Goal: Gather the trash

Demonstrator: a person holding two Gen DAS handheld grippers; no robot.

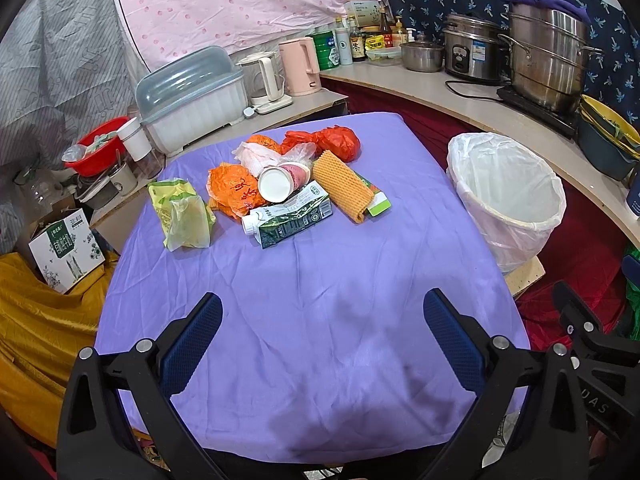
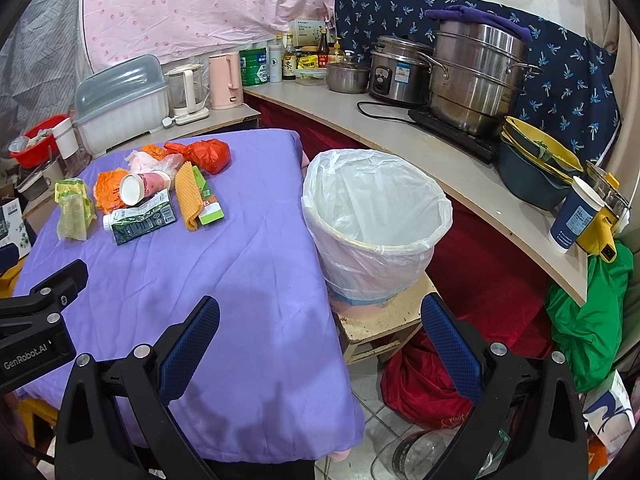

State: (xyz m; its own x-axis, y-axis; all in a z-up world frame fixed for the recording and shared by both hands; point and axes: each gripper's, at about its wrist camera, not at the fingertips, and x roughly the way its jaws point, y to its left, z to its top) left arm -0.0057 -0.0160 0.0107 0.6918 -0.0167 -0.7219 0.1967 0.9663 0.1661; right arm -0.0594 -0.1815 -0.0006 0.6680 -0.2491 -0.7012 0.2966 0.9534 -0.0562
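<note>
A pile of trash lies at the far side of the purple-covered table [image 1: 320, 280]: a green milk carton [image 1: 290, 216], a paper cup [image 1: 280, 182] on its side, an orange foam net [image 1: 342, 186], orange bags [image 1: 232, 192], a red bag [image 1: 336, 142] and a yellow-green bag [image 1: 182, 212]. A bin [image 1: 508, 196] lined with white plastic stands right of the table; it also shows in the right wrist view [image 2: 376, 216]. My left gripper [image 1: 322, 316] is open and empty over the table's near part. My right gripper [image 2: 320, 318] is open and empty over the table's right edge.
A counter [image 2: 460, 160] with steel pots [image 2: 476, 76], a rice cooker, bottles and bowls runs along the back right. Kettles [image 1: 300, 66] and a dish box [image 1: 192, 100] stand behind the table. The bin sits on a low stool [image 2: 380, 324]. Red and green cloth lie below the counter.
</note>
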